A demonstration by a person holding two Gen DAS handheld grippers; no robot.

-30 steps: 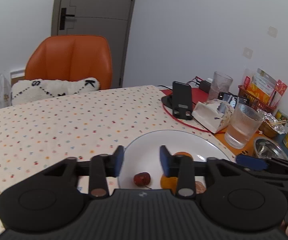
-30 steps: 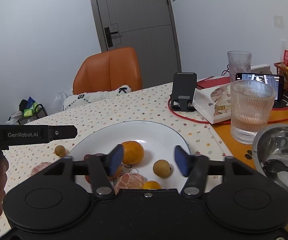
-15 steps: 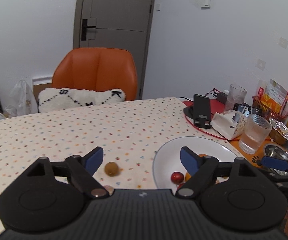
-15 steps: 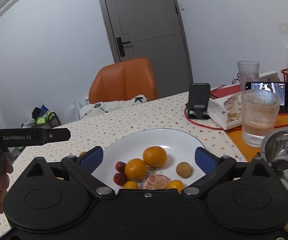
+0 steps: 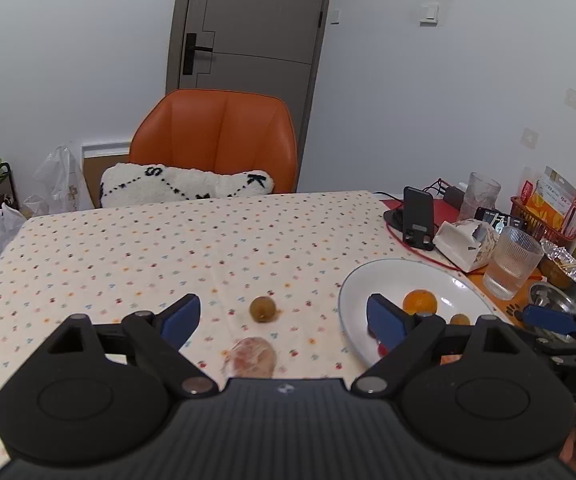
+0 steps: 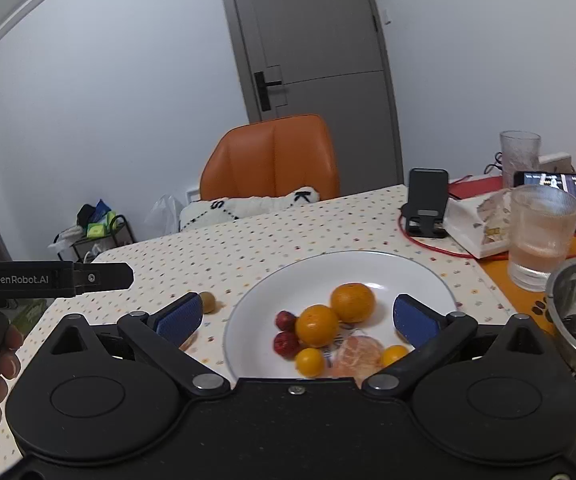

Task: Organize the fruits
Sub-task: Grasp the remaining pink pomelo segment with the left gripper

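The left gripper (image 5: 282,316) hangs over the spotted tablecloth (image 5: 128,248) with its blue fingers spread wide and nothing between them. Just ahead of it, to the left of the white plate (image 5: 391,276), lie a small brownish-green fruit (image 5: 262,309) and, nearer the gripper, a peeled citrus fruit (image 5: 252,357), both on the cloth. The right gripper (image 6: 297,316) is likewise spread wide and empty, poised over the near side of the plate (image 6: 327,268). On the plate sit two oranges (image 6: 352,302), two small red fruits (image 6: 286,320), two little yellow fruits (image 6: 309,361) and a peeled citrus fruit (image 6: 357,356). Right of the plate stands a ribbed glass (image 6: 541,236).
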